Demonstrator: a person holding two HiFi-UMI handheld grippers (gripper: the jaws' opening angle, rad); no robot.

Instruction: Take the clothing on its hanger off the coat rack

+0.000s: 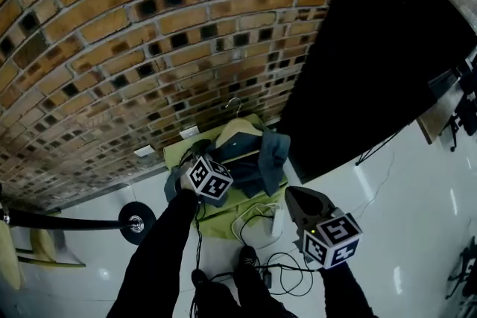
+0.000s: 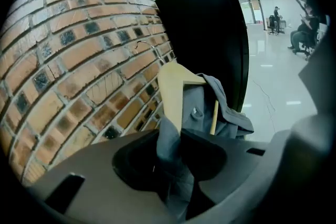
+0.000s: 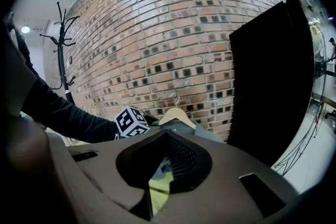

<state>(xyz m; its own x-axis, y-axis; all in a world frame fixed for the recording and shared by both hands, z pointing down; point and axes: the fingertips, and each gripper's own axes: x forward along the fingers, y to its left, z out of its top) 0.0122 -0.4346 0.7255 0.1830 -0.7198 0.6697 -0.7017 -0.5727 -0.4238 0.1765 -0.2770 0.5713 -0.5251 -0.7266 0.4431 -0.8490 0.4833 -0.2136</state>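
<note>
Status: the removal step appears complete. The clothing, a grey-blue garment, hangs on its wooden hanger and is clear of the coat rack, which stands well apart at the left of the right gripper view with bare hooks.

The left gripper is clenched on a fold of the garment just below the hanger shoulder. The fabric runs down between both jaws.

The right gripper holds nothing. Its jaws stand slightly apart, with only the green mat visible through the gap.

The garment is low over the mat's far edge, near the brick wall, with the hanger hook pointing toward the wall (whether it rests on the mat or is only held above it cannot be told).

Remaining: set the garment down and release the left gripper, if a set-down is required.
</note>
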